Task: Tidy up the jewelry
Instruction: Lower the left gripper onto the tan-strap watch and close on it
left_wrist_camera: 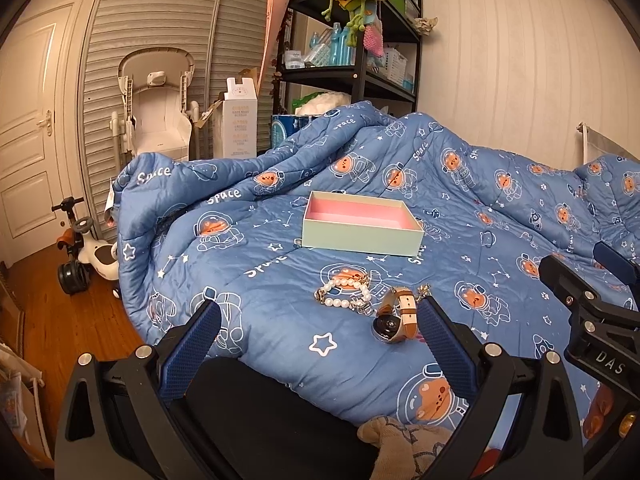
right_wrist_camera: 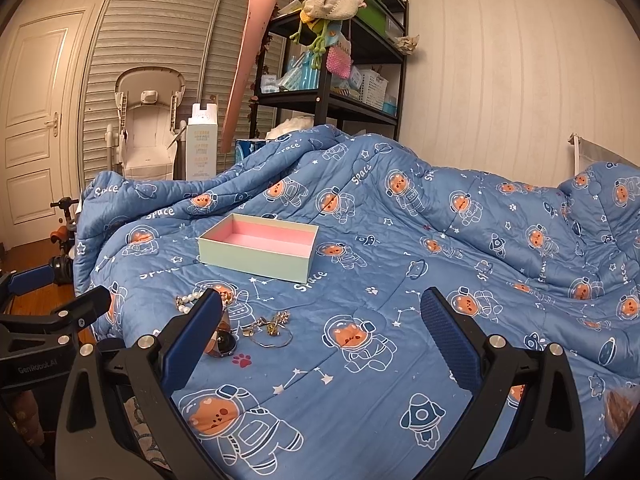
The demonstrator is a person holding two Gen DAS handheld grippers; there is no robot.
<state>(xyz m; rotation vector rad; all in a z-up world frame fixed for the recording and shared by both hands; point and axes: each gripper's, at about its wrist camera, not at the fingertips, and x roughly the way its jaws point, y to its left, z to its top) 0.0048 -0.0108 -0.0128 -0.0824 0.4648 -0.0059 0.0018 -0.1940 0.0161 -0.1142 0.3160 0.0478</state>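
Box [left_wrist_camera: 362, 236] empty — both grippers (fingers spread) hovering.

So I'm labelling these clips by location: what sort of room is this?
Most likely a child's bedroom at home: a bed under a blue quilt printed with astronaut bears, a white baby high chair by louvred closet doors, and a black metal shelving unit stacked with baby bottles and knitted toys.

Under your fingers lies a soft, matt quilted cloth blanket [left_wrist_camera: 280, 280]. Ahead of them sits a smooth matt cardboard box [left_wrist_camera: 362, 236]. Your left gripper's [left_wrist_camera: 320, 340] fingers [left_wrist_camera: 444, 344] carry rough, dimpled pads; beside one, glossy pearls [left_wrist_camera: 344, 292], a shiny metal watch [left_wrist_camera: 394, 316] on a leather-looking strap.
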